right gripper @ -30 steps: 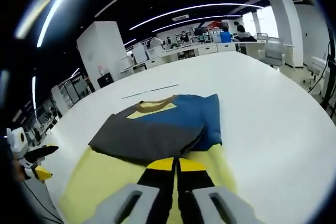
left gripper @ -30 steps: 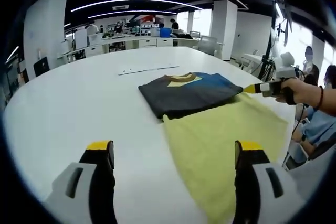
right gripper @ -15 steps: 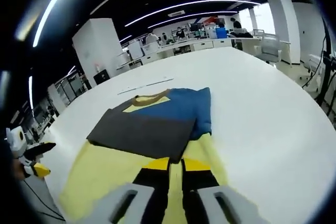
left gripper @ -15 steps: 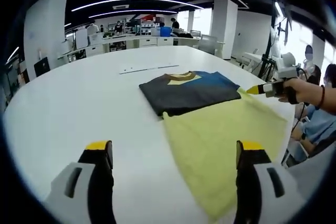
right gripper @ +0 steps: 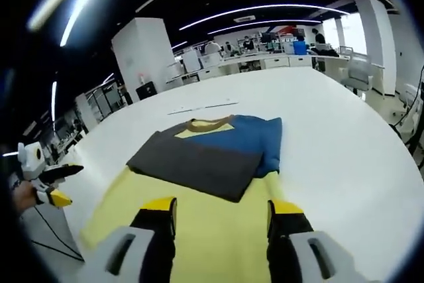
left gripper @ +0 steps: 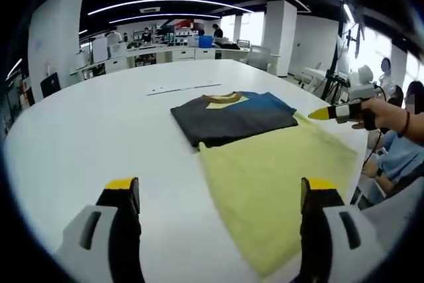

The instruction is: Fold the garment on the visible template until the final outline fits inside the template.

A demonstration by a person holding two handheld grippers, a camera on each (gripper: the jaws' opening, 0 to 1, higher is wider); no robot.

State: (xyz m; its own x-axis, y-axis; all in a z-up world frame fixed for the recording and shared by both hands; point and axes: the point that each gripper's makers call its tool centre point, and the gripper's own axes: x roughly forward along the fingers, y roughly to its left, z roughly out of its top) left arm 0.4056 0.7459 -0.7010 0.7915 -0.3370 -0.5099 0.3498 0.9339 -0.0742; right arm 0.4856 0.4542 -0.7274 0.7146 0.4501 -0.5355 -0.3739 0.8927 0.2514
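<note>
Both grippers, left point(left gripper: 218, 197) and right point(right gripper: 222, 213), level (jaws apart).

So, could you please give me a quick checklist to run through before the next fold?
1. Right tongs open and free of cloth: ok.
2. Left tongs open, holding nothing: ok.
3. Garment and yellow template both in sight: ok.
4. Folded part lying flat on the white table: ok.
5. Outline inside the template: not ok; the folded part lies beyond the template's far edge.
6. Whether a yellow part is the garment's: cannot tell.
</note>
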